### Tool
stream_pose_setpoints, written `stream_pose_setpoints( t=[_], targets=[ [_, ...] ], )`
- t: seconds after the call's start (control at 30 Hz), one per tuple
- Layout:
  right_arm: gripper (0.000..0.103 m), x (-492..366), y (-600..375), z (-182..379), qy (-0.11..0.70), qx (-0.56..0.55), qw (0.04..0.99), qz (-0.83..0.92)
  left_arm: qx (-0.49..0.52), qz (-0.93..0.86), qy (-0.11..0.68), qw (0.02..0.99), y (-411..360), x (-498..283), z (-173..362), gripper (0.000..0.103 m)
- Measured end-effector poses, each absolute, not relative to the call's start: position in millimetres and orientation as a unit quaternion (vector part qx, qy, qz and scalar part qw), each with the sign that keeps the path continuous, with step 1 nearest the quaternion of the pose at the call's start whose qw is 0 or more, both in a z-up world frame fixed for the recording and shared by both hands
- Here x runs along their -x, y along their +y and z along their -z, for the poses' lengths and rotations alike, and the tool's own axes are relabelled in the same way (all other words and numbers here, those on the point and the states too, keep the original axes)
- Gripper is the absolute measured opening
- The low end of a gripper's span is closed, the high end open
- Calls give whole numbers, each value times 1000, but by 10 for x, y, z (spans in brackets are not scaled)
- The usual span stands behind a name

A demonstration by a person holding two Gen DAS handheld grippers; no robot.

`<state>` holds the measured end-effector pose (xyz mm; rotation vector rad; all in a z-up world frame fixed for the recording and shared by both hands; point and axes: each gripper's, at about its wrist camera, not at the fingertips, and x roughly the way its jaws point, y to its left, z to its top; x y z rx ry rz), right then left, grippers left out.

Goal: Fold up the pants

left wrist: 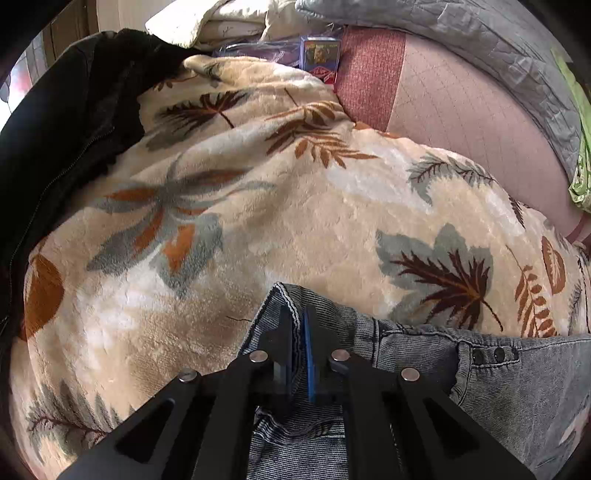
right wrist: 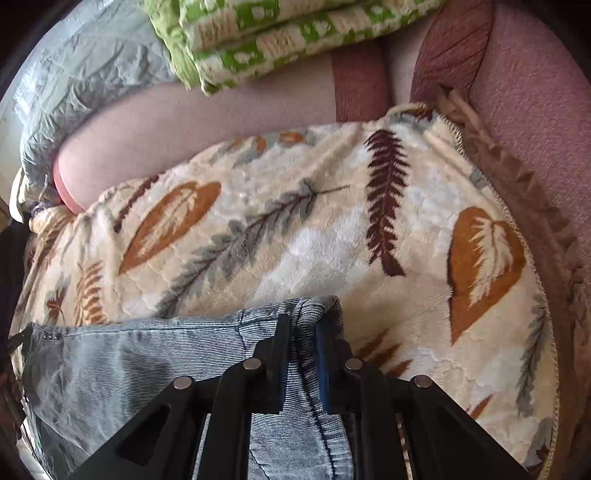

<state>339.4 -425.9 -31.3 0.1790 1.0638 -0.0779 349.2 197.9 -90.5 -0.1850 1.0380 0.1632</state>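
Grey-blue washed denim pants (left wrist: 424, 354) lie at the near edge of a cream leaf-print fleece blanket (left wrist: 295, 221). My left gripper (left wrist: 298, 317) is shut on the pants' waistband at its left end, where the stitched hem folds over the fingers. The waistband with its dark rivets runs off to the right. In the right wrist view my right gripper (right wrist: 301, 325) is shut on the other end of the pants (right wrist: 147, 354), pinching a bunched hem. The denim stretches left from it across the blanket (right wrist: 295, 229).
A black jacket (left wrist: 62, 147) lies left of the blanket. A pink sheet (left wrist: 461, 129), a grey quilt (left wrist: 480, 44), a blue box (left wrist: 320, 55) and a green patterned quilt (right wrist: 277, 33) lie beyond. A reddish cushion (right wrist: 535, 129) stands at right.
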Motion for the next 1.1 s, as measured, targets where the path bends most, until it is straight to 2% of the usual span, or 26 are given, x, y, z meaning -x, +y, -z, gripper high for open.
stream_pose_setpoints(
  t=[0.1,0.17,0.2,0.23,0.3,0.37,0.43,0.47,0.5,0.53,0.77,0.83,0.93,1.1],
  targets=[
    [13,-3159,-4304,40,464,-93,879,54,86,-78,474,873,1978,-3478,843,5],
    [15,-3169,-4300,70,459,-86,882,62,76,-86,474,873,1939,-3523,882,5],
    [22,-3259,-4304,195,473,-84,875,62,70,-94,475,872,1926,-3548,915,5],
    [34,-3354,-4314,339,481,-76,871,62,64,-106,475,871,1924,-3562,949,8],
    [53,-3433,-4441,625,517,-70,849,82,82,-112,485,863,1962,-3574,1016,9],
    [53,-3275,-4691,711,518,-154,835,100,86,-111,478,867,1996,-3503,960,12],
    [64,-3019,-4893,702,505,-236,827,72,72,-107,467,875,2014,-3410,838,29],
    [65,-2894,-4944,716,510,-252,819,72,72,-101,461,879,2033,-3341,772,34],
    [65,-2789,-4955,735,523,-257,810,63,73,-95,453,883,2051,-3254,706,44],
    [65,-2685,-4948,755,532,-259,805,52,69,-92,448,887,2056,-3161,649,51],
    [63,-2509,-4698,971,571,-256,779,45,78,-58,452,887,1907,-2449,588,58],
    [18,-2561,-4619,952,577,-238,780,41,69,-66,466,880,1850,-2387,698,61],
    [14,-2545,-4461,844,589,-187,785,46,49,-73,488,868,1776,-2417,872,61],
    [14,-2223,-4380,317,552,-117,823,71,28,-82,502,861,1735,-2479,896,62]
  ],
)
